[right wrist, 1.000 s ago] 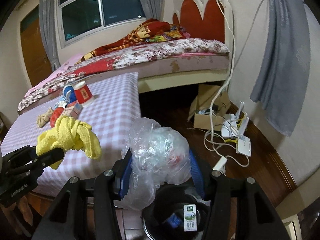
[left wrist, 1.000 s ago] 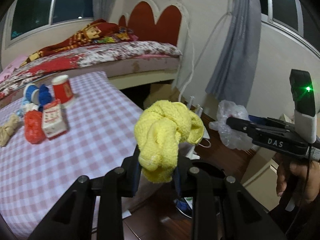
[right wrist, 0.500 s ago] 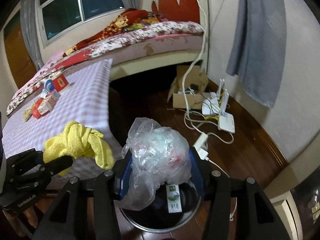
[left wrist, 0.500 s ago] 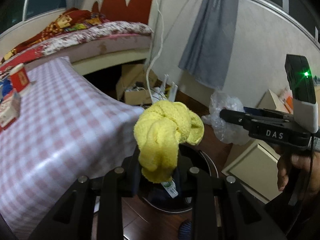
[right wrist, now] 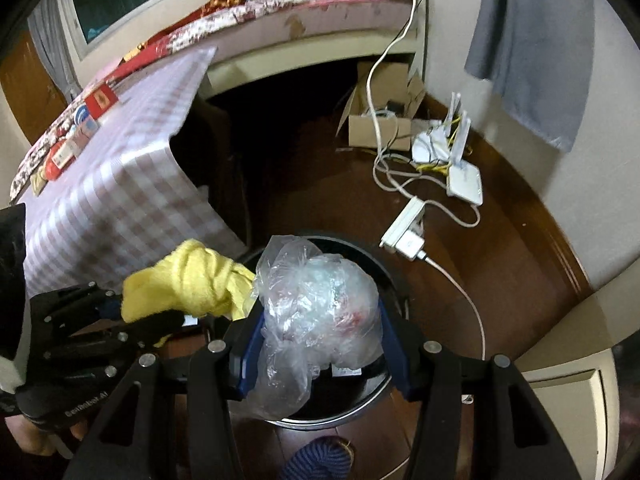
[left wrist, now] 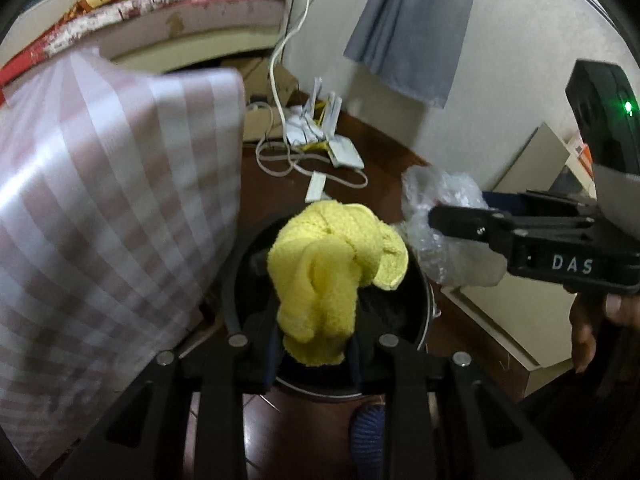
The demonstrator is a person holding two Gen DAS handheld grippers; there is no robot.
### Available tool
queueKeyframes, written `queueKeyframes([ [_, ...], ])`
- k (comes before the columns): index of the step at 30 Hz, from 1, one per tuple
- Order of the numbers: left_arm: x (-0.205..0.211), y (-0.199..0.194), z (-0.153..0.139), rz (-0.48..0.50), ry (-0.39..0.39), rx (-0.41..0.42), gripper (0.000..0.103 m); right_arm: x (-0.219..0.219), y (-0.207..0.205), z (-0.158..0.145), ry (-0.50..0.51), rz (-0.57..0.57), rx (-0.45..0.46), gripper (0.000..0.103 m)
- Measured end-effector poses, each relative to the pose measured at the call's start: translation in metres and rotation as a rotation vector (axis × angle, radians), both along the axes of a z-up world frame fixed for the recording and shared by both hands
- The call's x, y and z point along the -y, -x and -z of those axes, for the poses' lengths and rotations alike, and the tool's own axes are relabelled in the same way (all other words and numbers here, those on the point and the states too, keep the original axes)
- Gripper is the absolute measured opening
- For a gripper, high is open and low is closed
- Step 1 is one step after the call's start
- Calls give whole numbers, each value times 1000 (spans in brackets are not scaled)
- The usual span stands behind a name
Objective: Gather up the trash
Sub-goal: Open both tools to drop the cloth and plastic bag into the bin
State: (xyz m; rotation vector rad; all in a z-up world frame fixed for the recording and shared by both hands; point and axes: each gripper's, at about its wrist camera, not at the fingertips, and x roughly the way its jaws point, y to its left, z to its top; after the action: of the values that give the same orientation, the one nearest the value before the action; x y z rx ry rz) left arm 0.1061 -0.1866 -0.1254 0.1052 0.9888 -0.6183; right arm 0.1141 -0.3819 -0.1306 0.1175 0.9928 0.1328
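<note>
My left gripper [left wrist: 314, 344] is shut on a knotted yellow cloth [left wrist: 328, 280] and holds it over the open black trash bin [left wrist: 416, 320] on the floor. My right gripper [right wrist: 320, 344] is shut on a crumpled clear plastic bag [right wrist: 316, 312], also over the bin [right wrist: 360, 404]. In the left wrist view the right gripper [left wrist: 440, 216] with the bag [left wrist: 436, 208] is just right of the cloth. In the right wrist view the left gripper [right wrist: 160, 312] with the cloth [right wrist: 188, 284] is just left of the bag.
A table with a pink checked cloth [left wrist: 100, 200] stands left of the bin, with cartons and cups on it [right wrist: 80, 128]. Cables, a power strip [right wrist: 404, 228] and routers [right wrist: 460, 176] lie on the wood floor beyond. A blue striped object [right wrist: 320, 456] lies by the bin. A bed is behind.
Both grippers have swung away from the table and tilted down, bringing the cloth and the bag over the trash bin. Both stay shut on their loads.
</note>
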Motion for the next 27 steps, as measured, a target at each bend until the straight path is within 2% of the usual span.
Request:
queueKeyframes([
  [2, 2, -2, 8, 13, 3, -26, 33, -1, -6, 6, -14, -3, -17, 55],
  [3, 3, -3, 11, 15, 4, -34, 42, 1, -10, 12, -21, 0, -32, 57],
  [4, 3, -4, 14, 10, -3, -37, 63, 2, -13, 15, -17, 13, -44, 66],
  [5, 3, -3, 15, -11, -23, -19, 74, 4, -15, 20, 1, 43, -60, 84],
  [6, 2, -2, 16, -30, -41, 6, 89, 6, -16, 22, 10, 59, -72, 90],
  [7, -1, -1, 16, -51, -58, 28, 98, 8, -18, 25, 18, 70, -86, 96],
  [8, -4, -1, 17, -70, -65, 35, 101, 9, -19, 26, 34, 81, -99, 100],
  [14, -15, -4, 21, -130, -92, 51, 102, 12, -17, 31, 102, 96, -124, 102],
  [27, -19, -6, 10, -136, -93, 86, 102, 7, -18, 28, 124, 86, -116, 102],
])
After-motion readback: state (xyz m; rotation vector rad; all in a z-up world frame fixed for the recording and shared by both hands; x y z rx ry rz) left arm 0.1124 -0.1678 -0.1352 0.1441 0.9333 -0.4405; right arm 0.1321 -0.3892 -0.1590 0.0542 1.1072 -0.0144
